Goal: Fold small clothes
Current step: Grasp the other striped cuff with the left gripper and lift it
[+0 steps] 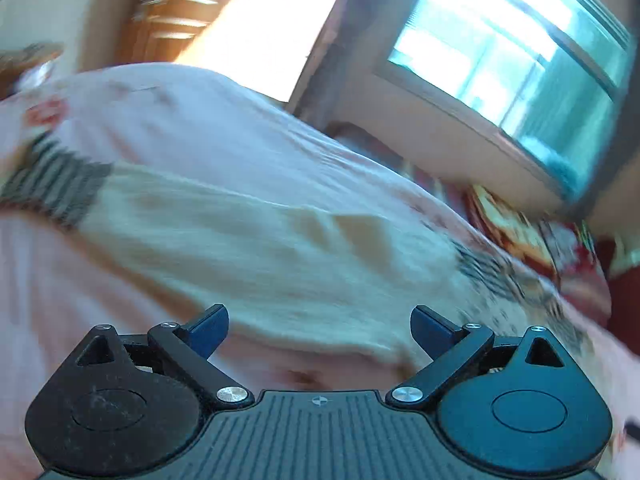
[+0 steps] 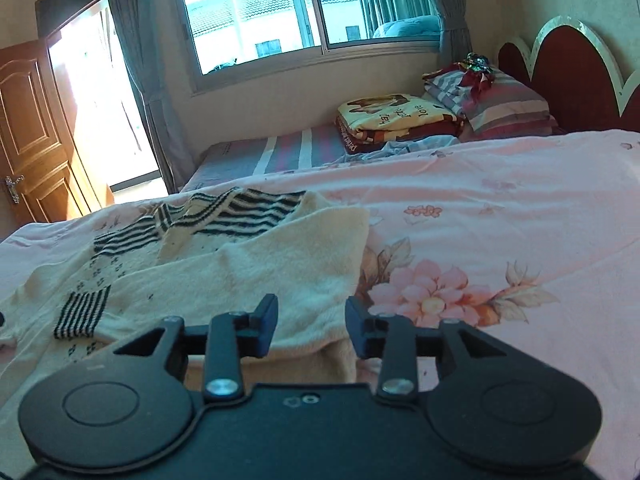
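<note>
On the bed, from the biggest thing down:

Bed: a pink flowered sheet (image 2: 520, 208) covers the near bed; a second bed with a striped cover (image 2: 280, 152) lies beyond its far edge, under the window (image 2: 304, 8).

Sweater: a cream knit sweater (image 2: 248, 272) with black-and-white striped bands lies on the pink sheet toward its left edge, one plain cream part folded over the patterned body — a striped cuff shows near the front-left.

Far pile: a folded yellow-and-red blanket (image 2: 396, 116) sits on the striped bed beside striped pillows (image 2: 504, 104), against the dark red headboard (image 2: 576, 76).

Containers: I see none among these things.

Left gripper (image 1: 320, 332): jaws spread wide, nothing between them; the sweater (image 1: 260, 240) lies ahead of the fingertips — that view is blurred.

Right gripper (image 2: 311, 328): jaws partly apart, pads not pressing on anything; the sweater's near folded edge lies just under and ahead of the gap.

Writing: the blanket bears the word "love" and other letters too small to make out.
</note>
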The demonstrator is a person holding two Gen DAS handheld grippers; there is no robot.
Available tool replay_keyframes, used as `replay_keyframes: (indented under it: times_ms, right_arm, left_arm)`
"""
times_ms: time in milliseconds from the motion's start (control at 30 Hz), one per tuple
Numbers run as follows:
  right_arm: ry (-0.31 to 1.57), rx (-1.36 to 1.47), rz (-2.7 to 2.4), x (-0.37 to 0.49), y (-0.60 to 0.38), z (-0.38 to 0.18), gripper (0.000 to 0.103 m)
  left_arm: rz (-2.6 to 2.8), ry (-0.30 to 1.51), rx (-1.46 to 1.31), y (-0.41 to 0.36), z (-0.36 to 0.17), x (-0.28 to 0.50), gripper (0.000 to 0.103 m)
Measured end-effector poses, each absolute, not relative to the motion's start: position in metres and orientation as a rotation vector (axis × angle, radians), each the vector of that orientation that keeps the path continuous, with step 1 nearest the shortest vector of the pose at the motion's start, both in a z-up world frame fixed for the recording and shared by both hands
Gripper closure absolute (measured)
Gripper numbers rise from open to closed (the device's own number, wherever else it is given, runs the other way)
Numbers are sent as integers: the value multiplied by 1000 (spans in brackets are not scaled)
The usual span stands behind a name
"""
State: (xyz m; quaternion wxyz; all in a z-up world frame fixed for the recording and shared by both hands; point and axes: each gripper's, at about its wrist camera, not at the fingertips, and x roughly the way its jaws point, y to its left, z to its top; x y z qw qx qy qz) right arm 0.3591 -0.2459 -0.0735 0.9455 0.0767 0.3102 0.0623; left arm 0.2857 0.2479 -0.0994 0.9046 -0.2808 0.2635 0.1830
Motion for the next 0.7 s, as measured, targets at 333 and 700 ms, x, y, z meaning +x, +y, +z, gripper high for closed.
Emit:
replay_keyframes:
  times_ms: [333, 700]
  right_arm:
    - [631, 235, 150, 344, -211, -61, 66]
    - [609, 251, 147, 345, -197, -46, 66]
  left_arm:
    - [529, 372, -1018, 387, -139, 249, 47]
    - [448, 448, -421, 322, -83, 310, 99]
